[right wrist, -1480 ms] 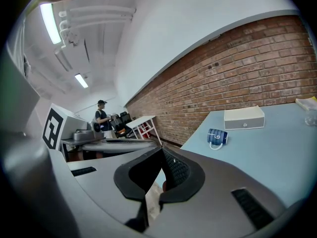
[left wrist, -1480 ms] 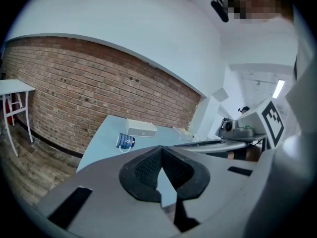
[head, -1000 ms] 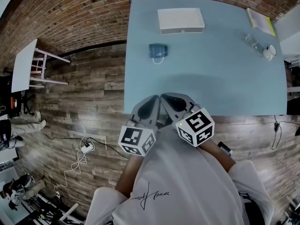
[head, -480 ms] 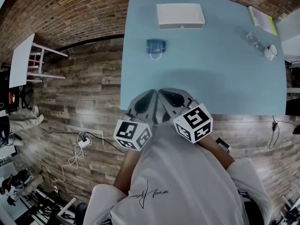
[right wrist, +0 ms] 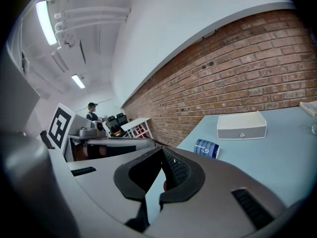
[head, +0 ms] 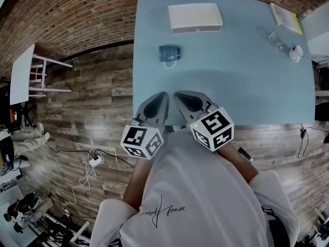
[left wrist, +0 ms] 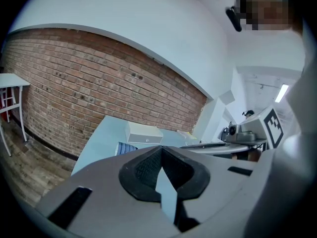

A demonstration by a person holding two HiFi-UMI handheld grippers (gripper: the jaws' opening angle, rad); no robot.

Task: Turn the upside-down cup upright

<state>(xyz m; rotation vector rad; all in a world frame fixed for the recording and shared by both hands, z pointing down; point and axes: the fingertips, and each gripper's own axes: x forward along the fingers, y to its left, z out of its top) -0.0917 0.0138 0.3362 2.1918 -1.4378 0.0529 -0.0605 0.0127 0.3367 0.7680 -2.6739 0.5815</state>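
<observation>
The left hand-held gripper (head: 160, 99) and the right hand-held gripper (head: 181, 96) have been carried forward over the tabletop's (head: 241, 81) near edge and drawn slightly apart.

A blue table (head: 231, 81) is carrying a cup (head: 169, 54) far left, a white box (head: 195, 18) beyond it, and a book (head: 284, 15) and a clear vessel (head: 280, 41) far right.

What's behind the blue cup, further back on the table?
A white box lies behind the blue cup, apart from it, near the table's far edge. The cup's inside cannot be seen.
</observation>
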